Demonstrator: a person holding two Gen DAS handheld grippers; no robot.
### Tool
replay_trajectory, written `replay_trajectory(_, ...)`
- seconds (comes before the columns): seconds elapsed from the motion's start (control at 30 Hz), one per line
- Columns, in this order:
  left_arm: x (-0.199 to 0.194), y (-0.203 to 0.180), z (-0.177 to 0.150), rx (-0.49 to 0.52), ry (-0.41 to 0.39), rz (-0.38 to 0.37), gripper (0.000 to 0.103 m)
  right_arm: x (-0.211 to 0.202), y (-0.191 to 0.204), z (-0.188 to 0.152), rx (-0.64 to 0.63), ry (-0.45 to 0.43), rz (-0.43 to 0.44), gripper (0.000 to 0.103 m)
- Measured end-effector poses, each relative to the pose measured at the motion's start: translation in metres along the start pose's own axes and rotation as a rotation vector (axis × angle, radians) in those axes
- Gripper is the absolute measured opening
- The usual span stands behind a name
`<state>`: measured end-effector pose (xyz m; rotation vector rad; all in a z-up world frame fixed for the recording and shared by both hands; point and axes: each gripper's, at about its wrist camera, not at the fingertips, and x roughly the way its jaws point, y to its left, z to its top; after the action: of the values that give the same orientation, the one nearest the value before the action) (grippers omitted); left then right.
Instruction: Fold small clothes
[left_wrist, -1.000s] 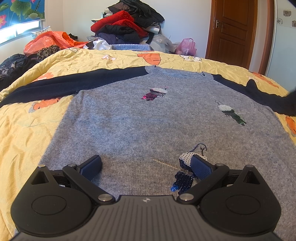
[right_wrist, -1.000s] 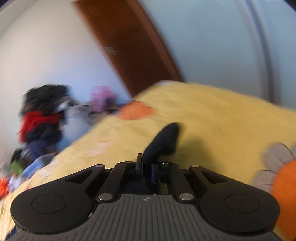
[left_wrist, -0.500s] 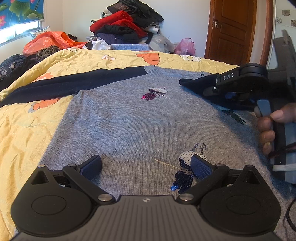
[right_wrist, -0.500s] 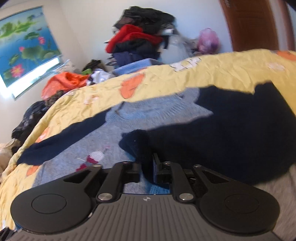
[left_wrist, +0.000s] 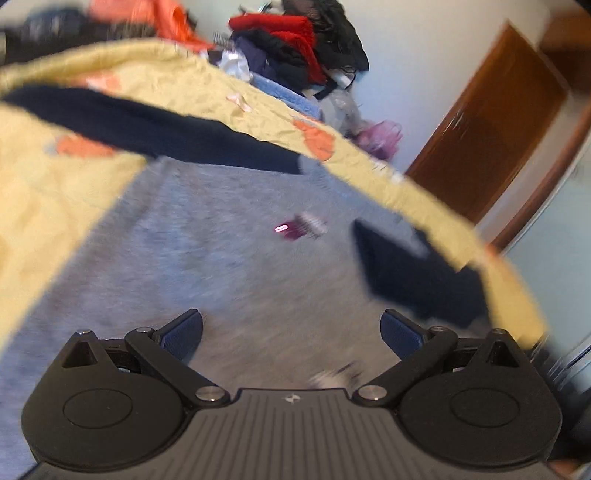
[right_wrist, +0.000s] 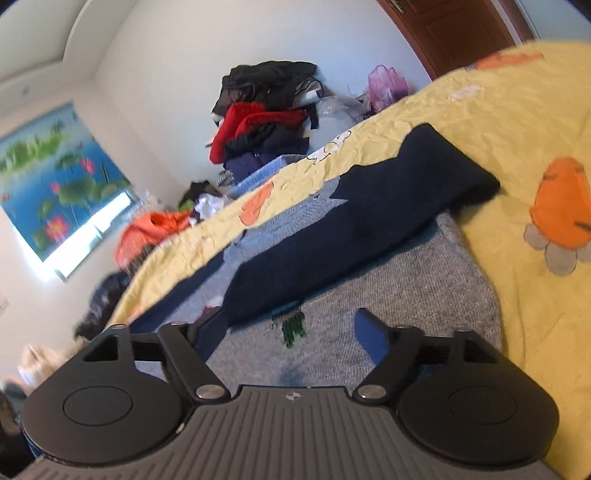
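Bed: yellow quilt (right_wrist: 491, 107), clothes pile (right_wrist: 266, 114) behind.
Right gripper (right_wrist: 291, 332): jaws opening, nothing between.
Left gripper (left_wrist: 291, 332): spread wide, empty (picture blurred).
Sweater (right_wrist: 399, 295): grey, navy sleeves, flat on quilt, collar toward the pile.
Change: right sleeve (right_wrist: 369, 225) now folded across the chest, released.

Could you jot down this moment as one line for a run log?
stage: first sleeve folded | sweater: flat on bed | right sleeve: across body | right gripper: opening, empty | left gripper: open, empty

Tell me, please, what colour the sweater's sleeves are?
Dark navy sleeve, folded over the grey body; clearest in the right wrist view.
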<state>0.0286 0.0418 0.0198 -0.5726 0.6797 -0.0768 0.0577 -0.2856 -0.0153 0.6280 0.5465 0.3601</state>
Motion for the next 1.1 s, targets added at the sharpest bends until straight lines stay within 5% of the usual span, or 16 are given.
replay_trajectory(0.2, 0.073, -0.009, 0.044, -0.204, 0.177, -0.264, 0.103, 0.000, -0.001, 0.000, 0.005, 0.010, 0.045, 0.084)
replay_trajectory(0.37, 0.117, -0.033, 0.048, -0.166, 0.204, -0.266, 0.102, 0.001, -0.001, -0.001, 0.002, 0.012, 0.062, 0.088)
replay_trajectory(0.43, 0.125, -0.044, 0.049, -0.145, 0.213, -0.263, 0.081, 0.002, -0.001, -0.001, -0.001, 0.013, 0.066, 0.090)
replay_trajectory(0.47, 0.132, -0.047, 0.049, -0.140, 0.243, -0.269, 0.059, 0.002, -0.001, -0.001, -0.003, 0.013, 0.069, 0.090)
replay_trajectory(0.6, 0.148, -0.063, 0.046, -0.027, 0.272, -0.177, 0.018, 0.002, 0.000, -0.001, -0.006, 0.013, 0.076, 0.092)
replay_trajectory(0.67, 0.150, -0.067, 0.046, 0.018, 0.265, -0.144, 0.010, 0.003, 0.000, -0.001, -0.006, 0.012, 0.079, 0.092)
replay_trajectory(0.9, 0.109, -0.069, 0.063, 0.234, 0.102, -0.038, 0.007, 0.003, 0.000, -0.001, -0.006, 0.013, 0.081, 0.093)
replay_trajectory(1.1, 0.080, -0.018, 0.089, 0.239, -0.011, 0.112, 0.007, 0.003, 0.000, -0.001, -0.006, 0.013, 0.080, 0.093)
